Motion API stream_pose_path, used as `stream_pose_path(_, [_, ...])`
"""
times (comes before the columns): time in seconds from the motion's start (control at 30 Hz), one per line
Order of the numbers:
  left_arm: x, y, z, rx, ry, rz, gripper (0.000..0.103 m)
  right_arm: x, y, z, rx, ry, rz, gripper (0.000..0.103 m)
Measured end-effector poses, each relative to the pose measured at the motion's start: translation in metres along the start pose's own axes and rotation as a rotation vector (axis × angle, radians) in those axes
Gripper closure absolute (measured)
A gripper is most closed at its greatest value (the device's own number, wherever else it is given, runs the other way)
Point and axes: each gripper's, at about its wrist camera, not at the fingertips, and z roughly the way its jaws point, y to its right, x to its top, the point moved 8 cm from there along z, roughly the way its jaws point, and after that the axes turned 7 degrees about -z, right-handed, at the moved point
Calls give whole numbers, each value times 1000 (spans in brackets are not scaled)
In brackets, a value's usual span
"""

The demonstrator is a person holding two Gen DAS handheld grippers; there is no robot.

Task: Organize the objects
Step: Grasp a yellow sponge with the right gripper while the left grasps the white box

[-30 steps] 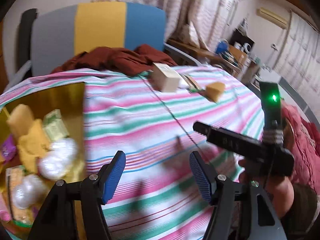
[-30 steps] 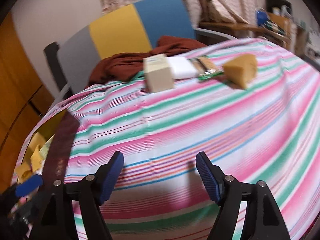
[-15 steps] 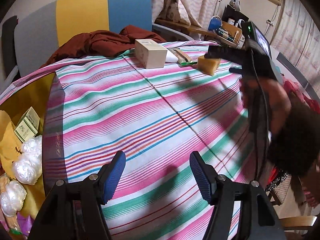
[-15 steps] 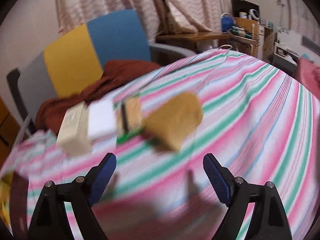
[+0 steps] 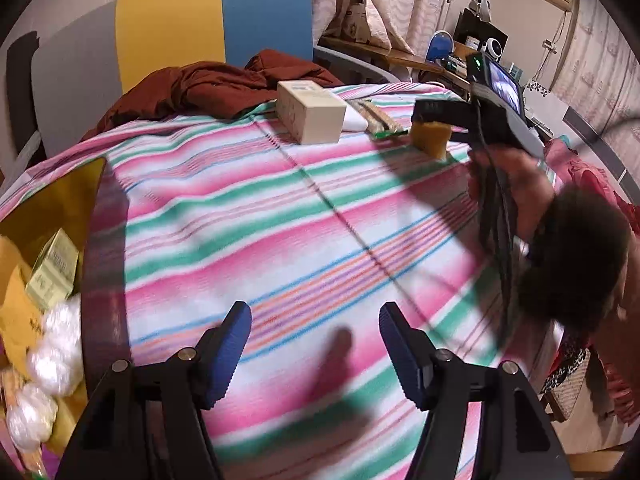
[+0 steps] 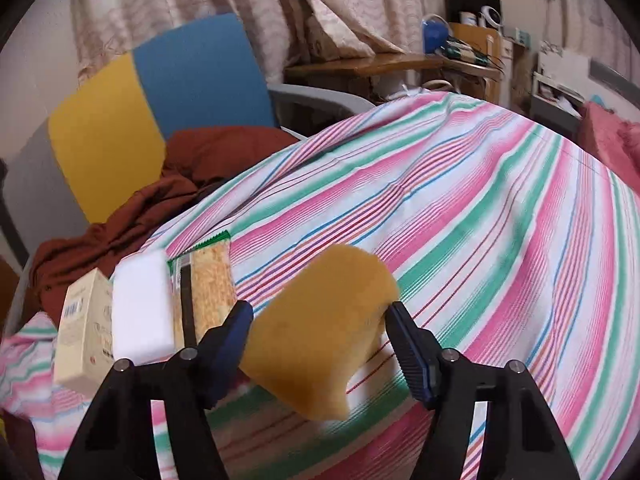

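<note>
Closest to me, the left gripper [image 5: 316,344] hangs over the striped cloth [image 5: 280,216] with its blue pads spread wide and nothing between them, only bare stripes and its own shadow below. Just to its left a gold-lined box [image 5: 60,200] sits at the edge of the surface, holding white fluffy balls [image 5: 56,344], a small pale green carton [image 5: 54,268] and some yellow pieces.

Across the cloth, the right gripper [image 6: 318,324] is tipped down over a yellow sponge [image 6: 324,328]. Its jaws are closing with the sponge between them; both pads stand right at the sponge's sides, the right one at its upper corner, though I cannot tell for sure whether they are pressing it yet. From the left wrist view a hand [image 5: 516,192] holds that gripper by its handle, with dark cables trailing down.

Beside the sponge, in a row running leftward, lie a flat snack packet [image 6: 208,284] with a green edge, a white block [image 6: 140,308] touching it, and then a cream cardboard box [image 6: 82,332].

Beyond them a crumpled rust-red cloth [image 6: 160,200] is heaped at the far edge of the surface, against a chair [image 6: 160,92] with grey, yellow and blue panels. Curtains [image 6: 240,4] and a cluttered wooden desk [image 6: 380,64] fill the back of the room.
</note>
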Motion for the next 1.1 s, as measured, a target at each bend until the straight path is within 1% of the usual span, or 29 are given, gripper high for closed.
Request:
stream_pose_path(0.07, [12, 6, 6, -5, 9, -2, 36, -4, 1, -4, 28, 17, -23, 46])
stream_pose_path(0.1, [19, 8, 9, -8, 15, -5, 36, -6, 1, -9, 46, 26, -25, 47])
stream_pose_path(0.17, [31, 12, 17, -13, 23, -15, 36, -11, 1, -17, 44, 46, -35, 52])
stream_pose_path(0.3, [69, 16, 41, 2, 30, -45, 36, -23, 0, -41, 45, 98, -42, 54])
stream_pose_path(0.37, [86, 17, 53, 3, 29, -69, 36, -29, 1, -46, 50, 109, -34, 55])
stream_pose_path(0.43, [105, 18, 66, 4, 25, -86, 36, -31, 2, -47, 55, 111, -22, 55])
stream_pose_path(0.5, [129, 20, 79, 41, 37, -77, 35, -32, 3, -46, 56, 105, -15, 55])
stream_pose_path(0.57, [144, 21, 86, 62, 49, -69, 35, -33, 2, -42, 63, 96, -18, 55])
stream_pose_path(0.63, [159, 24, 95, 77, 54, -67, 24, -33, 2, -41, 61, 95, -23, 55])
stream_pose_path(0.7, [174, 27, 104, 92, 69, -70, 21, -34, 1, -41, 58, 96, -33, 55])
stream_pose_path(0.8, [185, 28, 119, 133, 67, -57, 21, -34, 0, -41, 55, 98, -37, 55])
stream_pose_path(0.9, [189, 28, 131, 171, 58, -36, 21, -34, 0, -40, 55, 98, -37, 55])
stream_pose_path(1.0, [191, 24, 139, 193, 61, -35, 21, -35, 0, -40, 55, 97, -40, 55])
stream_pose_path(1.1, [190, 19, 144, 196, 76, -54, 21, -36, -1, -39, 52, 96, -49, 55])
